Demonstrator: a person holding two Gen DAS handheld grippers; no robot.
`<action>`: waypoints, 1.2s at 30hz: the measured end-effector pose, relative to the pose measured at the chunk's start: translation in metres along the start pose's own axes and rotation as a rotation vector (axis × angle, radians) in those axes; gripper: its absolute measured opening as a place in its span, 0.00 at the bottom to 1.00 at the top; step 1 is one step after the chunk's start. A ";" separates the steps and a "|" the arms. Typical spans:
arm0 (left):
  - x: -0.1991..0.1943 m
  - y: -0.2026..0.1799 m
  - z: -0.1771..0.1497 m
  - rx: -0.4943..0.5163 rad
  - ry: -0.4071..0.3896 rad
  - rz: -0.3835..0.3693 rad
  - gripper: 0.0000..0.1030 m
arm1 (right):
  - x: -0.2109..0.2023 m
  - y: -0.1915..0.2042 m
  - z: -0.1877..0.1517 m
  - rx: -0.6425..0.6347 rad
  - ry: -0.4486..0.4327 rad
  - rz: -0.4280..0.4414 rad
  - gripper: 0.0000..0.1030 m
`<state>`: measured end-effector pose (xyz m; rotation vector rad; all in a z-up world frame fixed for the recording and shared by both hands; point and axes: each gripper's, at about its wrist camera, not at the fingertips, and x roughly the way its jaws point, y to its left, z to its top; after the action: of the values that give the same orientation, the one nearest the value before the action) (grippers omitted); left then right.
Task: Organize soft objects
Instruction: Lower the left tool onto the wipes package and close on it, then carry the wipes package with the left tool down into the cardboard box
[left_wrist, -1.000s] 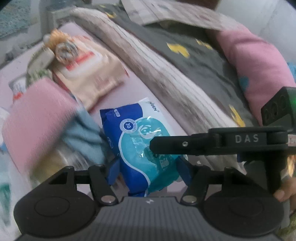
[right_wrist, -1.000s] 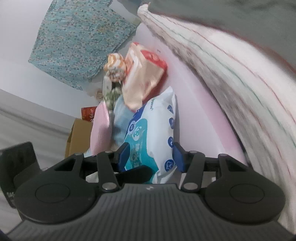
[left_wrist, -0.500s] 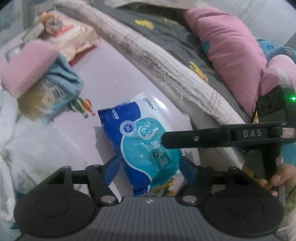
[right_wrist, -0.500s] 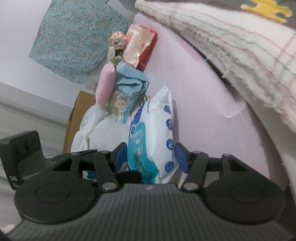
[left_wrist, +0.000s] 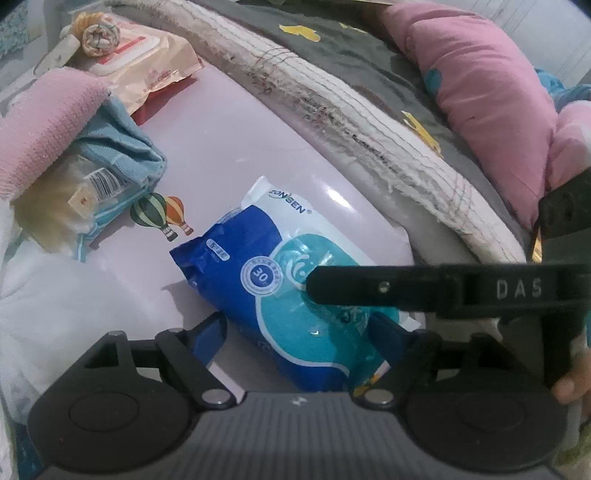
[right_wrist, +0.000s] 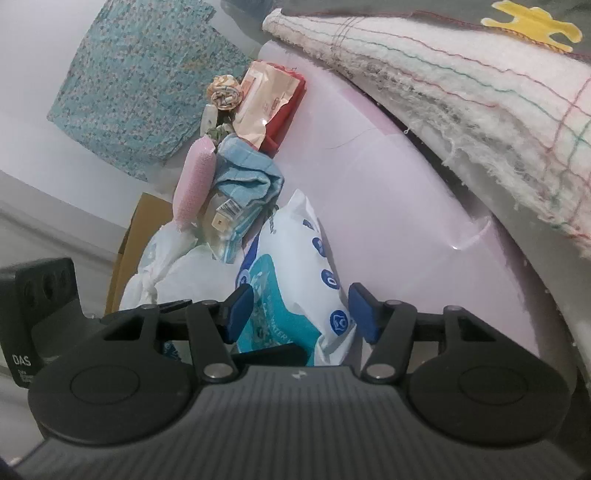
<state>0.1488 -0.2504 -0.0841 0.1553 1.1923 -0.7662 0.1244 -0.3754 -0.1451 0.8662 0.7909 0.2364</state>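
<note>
My left hand-held gripper (left_wrist: 297, 332) stands over the blue wipes pack (left_wrist: 280, 291), which lies flat on the pink surface (left_wrist: 221, 147). Its jaws have just been opening; the pack is between the two blue pads, but I see a gap on each side, so the gripper is released. My right hand-held gripper (right_wrist: 299, 310) also has the wipes pack (right_wrist: 295, 280) between its pads; the left pad looks touching the pack and the right pad stands a little off, so whether it really presses I cannot tell. In the left wrist view one black finger of the right gripper lies across the top of the pack.

Behind the wipes pack, the pink surface is open up to the beige wipes packet (left_wrist: 147, 70). To the right of the pack, very near, runs the frayed edge of a white blanket (left_wrist: 369, 129), with a grey cover and a pink pillow (left_wrist: 487, 96) beyond it. To the left of the pack are a white plastic bag (left_wrist: 55, 295), a light blue cloth (left_wrist: 118, 147) and a pink towel (left_wrist: 44, 122), close together in a pile.
</note>
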 end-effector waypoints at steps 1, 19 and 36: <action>0.001 0.002 0.001 -0.012 -0.001 -0.010 0.83 | 0.002 -0.003 0.004 -0.004 -0.005 0.000 0.54; -0.042 -0.019 -0.004 0.031 -0.112 0.007 0.75 | -0.029 0.002 -0.005 0.022 -0.057 0.058 0.46; -0.190 0.027 -0.043 -0.063 -0.369 0.169 0.75 | -0.024 0.157 0.002 -0.228 -0.008 0.223 0.46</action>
<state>0.1027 -0.1232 0.0586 0.0571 0.8400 -0.5780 0.1281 -0.2874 -0.0123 0.7381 0.6453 0.5098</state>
